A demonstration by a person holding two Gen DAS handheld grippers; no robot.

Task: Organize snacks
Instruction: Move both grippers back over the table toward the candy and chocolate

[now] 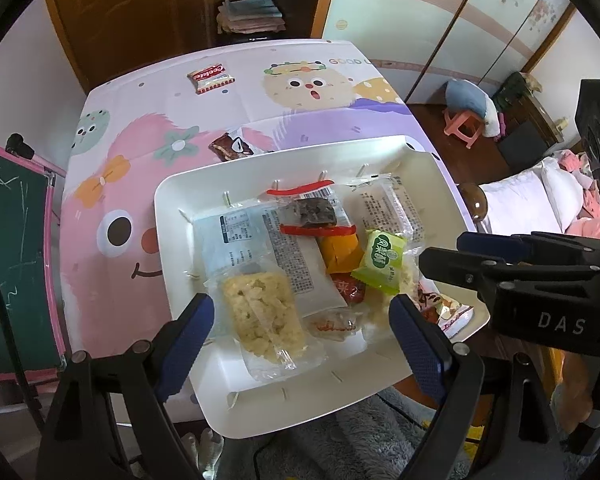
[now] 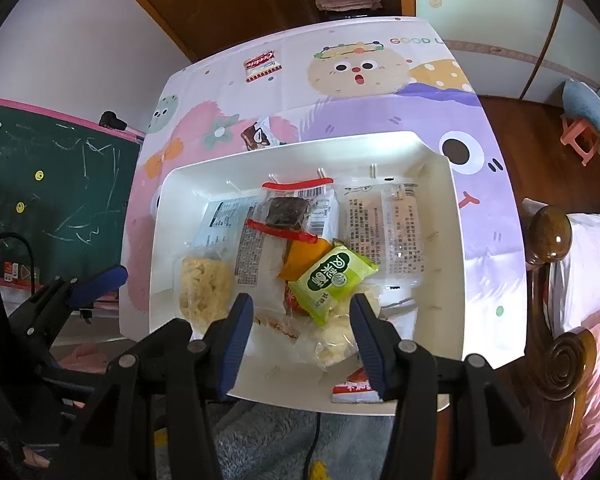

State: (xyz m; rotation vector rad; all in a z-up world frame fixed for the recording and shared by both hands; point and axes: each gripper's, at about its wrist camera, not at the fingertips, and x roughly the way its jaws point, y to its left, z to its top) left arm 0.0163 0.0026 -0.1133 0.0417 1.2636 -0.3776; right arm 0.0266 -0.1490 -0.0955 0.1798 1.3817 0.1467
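Note:
A white tray [image 1: 172,240] [image 2: 440,280] on the cartoon tablecloth holds several wrapped snacks. Among them are a green packet [image 1: 380,262] [image 2: 332,280], a pale rice-crisp bar [image 1: 260,316] [image 2: 204,292] and a dark brownie in clear wrap [image 1: 314,212] [image 2: 288,210]. My left gripper [image 1: 302,320] hovers open over the tray's near half, straddling the rice-crisp bar without touching it. My right gripper [image 2: 302,316] hangs above the green packet, jaws partly apart and gripping nothing. On the cloth beyond the tray lie a red cookie packet [image 1: 211,77] [image 2: 262,65] and a brown packet [image 1: 230,147] [image 2: 256,136].
A red-and-white packet [image 1: 448,308] [image 2: 356,388] lies at the tray's near right corner, outside it. A green chalkboard [image 1: 8,240] stands left of the table. A bed with a wooden post [image 2: 550,236] is close on the right. A grey rug [image 2: 280,432] lies below.

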